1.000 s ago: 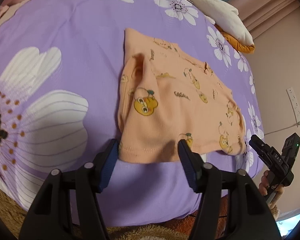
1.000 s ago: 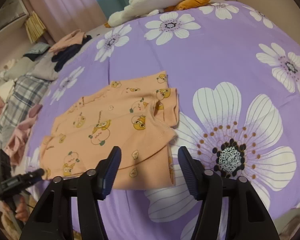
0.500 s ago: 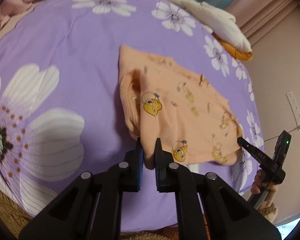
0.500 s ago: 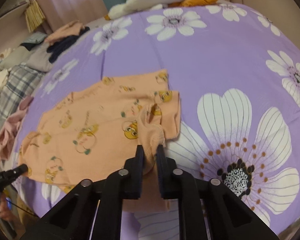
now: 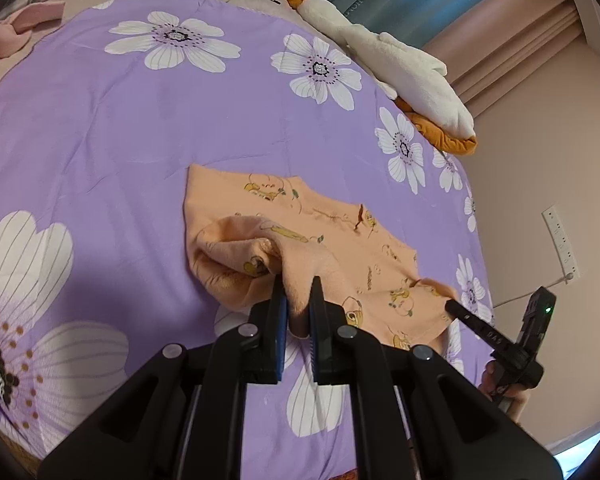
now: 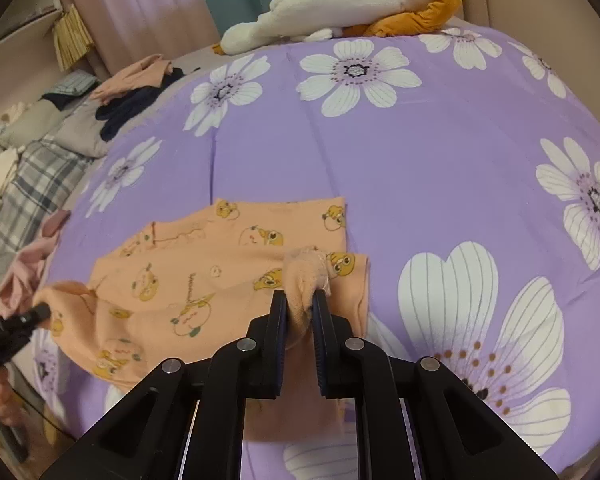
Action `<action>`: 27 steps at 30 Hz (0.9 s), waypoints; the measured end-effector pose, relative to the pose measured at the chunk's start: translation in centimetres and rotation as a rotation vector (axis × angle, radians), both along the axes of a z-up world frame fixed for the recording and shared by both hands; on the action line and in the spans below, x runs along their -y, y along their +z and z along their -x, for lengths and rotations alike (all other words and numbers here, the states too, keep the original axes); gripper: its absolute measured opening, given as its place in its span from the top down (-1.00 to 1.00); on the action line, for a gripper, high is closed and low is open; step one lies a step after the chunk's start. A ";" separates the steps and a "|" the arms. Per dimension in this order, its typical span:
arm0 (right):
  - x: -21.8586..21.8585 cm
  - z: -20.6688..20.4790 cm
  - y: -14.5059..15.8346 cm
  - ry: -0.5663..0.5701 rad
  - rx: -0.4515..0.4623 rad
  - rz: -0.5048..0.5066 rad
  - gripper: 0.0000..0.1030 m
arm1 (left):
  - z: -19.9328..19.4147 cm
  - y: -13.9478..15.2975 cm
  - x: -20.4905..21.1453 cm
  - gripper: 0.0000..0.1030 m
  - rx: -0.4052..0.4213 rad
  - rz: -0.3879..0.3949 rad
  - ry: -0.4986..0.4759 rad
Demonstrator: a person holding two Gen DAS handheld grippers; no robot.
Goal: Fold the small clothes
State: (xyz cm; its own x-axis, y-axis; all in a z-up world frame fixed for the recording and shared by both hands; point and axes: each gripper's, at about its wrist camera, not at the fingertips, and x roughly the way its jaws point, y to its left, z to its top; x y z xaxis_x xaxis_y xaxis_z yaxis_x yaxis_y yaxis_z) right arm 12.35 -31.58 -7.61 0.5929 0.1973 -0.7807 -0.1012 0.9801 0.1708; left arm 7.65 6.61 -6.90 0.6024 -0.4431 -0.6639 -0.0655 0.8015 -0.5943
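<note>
While both clamp the orange garment (image 5: pixel 340 240) | left hand-held gripper (image 5: pixel 298 300) pinches hem | right hand-held gripper (image 6: pixel 300 308) pinches bunched edge

The shirt (image 5: pixel 332 232) looked like soft matt knit cloth, peach, printed with small cartoon figures, its bunched underside faintly fuzzy. The sheet (image 5: pixel 120 128) on the bed read as smooth thin woven cloth, matt lilac with printed white flowers and fine creases. The left gripper (image 5: pixel 298 320) and right gripper (image 6: pixel 299 316) were matt black plastic, silvery metal screw heads showing, with ribbed blue pads on the fingers (image 5: pixel 279 320). The plush toy (image 6: pixel 340 4) at the far edge was fluffy white and orange pile.
</note>
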 end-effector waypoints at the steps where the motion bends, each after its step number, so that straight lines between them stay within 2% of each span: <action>1: 0.0 -0.1 0.0 -0.001 -0.003 0.006 0.75 | -0.2 0.0 0.0 0.84 -0.006 0.002 -0.008; 6: -0.2 0.2 0.1 0.008 0.015 0.021 0.75 | 0.2 -0.1 -0.1 0.83 -0.036 0.014 -0.013; 8: 0.0 0.4 0.3 0.009 0.031 -0.002 0.75 | 0.6 -0.1 -0.4 0.83 -0.044 0.022 -0.011; 15: 0.3 -0.3 0.9 0.005 0.043 -0.069 0.76 | 1.5 0.7 -0.8 0.84 -0.026 0.022 0.000; 20: -0.1 -0.4 1.9 0.012 0.070 -0.097 0.76 | 1.7 1.0 -1.7 0.84 -0.005 0.050 -0.002; 27: -0.5 -1.6 2.3 -0.004 0.077 -0.124 0.76 | 0.0 0.6 -1.7 0.86 0.009 0.066 -0.002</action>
